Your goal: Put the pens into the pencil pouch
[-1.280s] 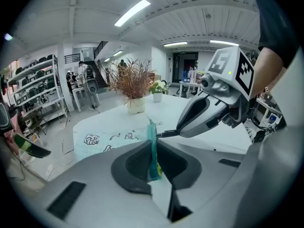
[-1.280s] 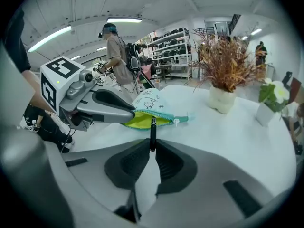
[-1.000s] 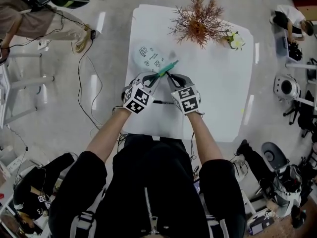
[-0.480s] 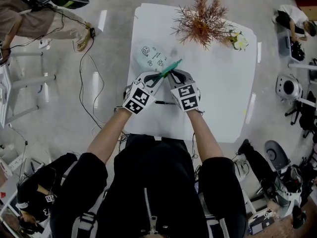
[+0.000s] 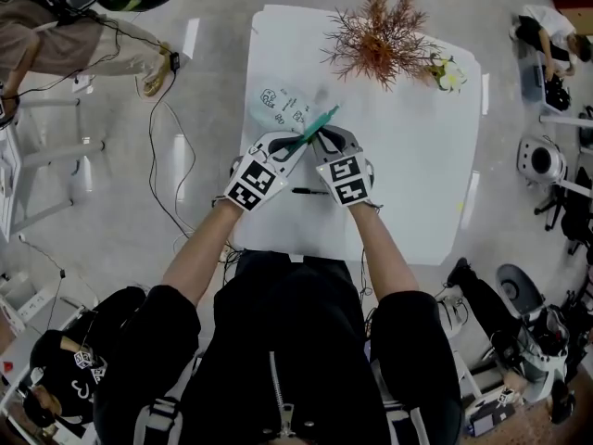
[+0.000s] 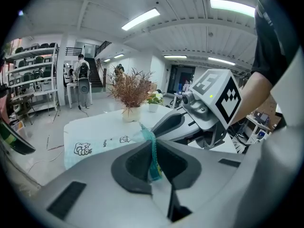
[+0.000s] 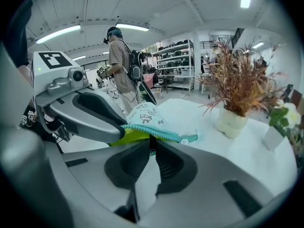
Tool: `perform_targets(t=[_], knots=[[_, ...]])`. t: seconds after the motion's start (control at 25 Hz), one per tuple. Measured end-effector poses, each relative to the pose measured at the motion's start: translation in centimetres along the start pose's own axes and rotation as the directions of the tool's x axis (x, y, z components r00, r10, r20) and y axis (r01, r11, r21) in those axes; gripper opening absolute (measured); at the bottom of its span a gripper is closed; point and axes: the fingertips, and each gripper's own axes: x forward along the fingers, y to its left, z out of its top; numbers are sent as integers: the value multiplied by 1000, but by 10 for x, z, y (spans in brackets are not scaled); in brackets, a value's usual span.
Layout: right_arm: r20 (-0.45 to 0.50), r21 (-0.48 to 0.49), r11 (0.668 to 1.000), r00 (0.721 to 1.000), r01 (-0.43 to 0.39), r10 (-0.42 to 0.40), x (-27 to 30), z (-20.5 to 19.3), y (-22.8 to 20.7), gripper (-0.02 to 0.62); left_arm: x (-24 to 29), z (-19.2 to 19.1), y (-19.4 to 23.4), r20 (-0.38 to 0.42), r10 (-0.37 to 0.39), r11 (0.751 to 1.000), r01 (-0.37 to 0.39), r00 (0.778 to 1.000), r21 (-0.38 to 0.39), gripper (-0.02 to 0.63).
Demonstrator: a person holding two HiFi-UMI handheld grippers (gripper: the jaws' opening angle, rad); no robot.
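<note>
A pale blue pencil pouch (image 5: 278,109) with doodle prints lies on the white table (image 5: 408,174), its teal zipper edge (image 5: 318,124) lifted toward me. My left gripper (image 5: 295,146) is shut on one side of that zipper edge (image 6: 153,151). Close beside it, my right gripper (image 5: 316,141) is shut on the other side (image 7: 156,134), and the pouch's yellow-green lining (image 7: 126,136) shows in the gap. A black pen (image 5: 306,191) lies on the table under the two grippers. In the left gripper view the right gripper (image 6: 209,108) is close on the right.
A dried plant in a white pot (image 5: 375,40) and a small flower pot (image 5: 443,77) stand at the table's far end. The table's left edge (image 5: 243,91) runs close to the pouch. People stand or sit around the room, with cables on the floor.
Both grippers stay shut on the pouch's zipper edge. The right one has edged slightly away from me; the pouch mouth has barely moved.
</note>
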Motion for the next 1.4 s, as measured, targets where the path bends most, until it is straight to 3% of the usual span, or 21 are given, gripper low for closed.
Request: perform_targets(t=[0.44,0.64,0.8,1.4], knots=[[34,-3,1000,999,-7,7,0,3,-2,52,-1,2,1,2,-56,998,56,998,-1,43],[44,3,1000,999,3,-3,-1,4,-2,57,0,3,3,7,-42,999,42,999,-9,43],[48,17,1000,999,13,-14,-4,3,-6,106,2,2,8,6,-18,1000,18,1000,-17,43],[53,7,999,997,53,-54,-62,-11,-18,120,2,0,9,-20,34,999,-35,999,-11,44]])
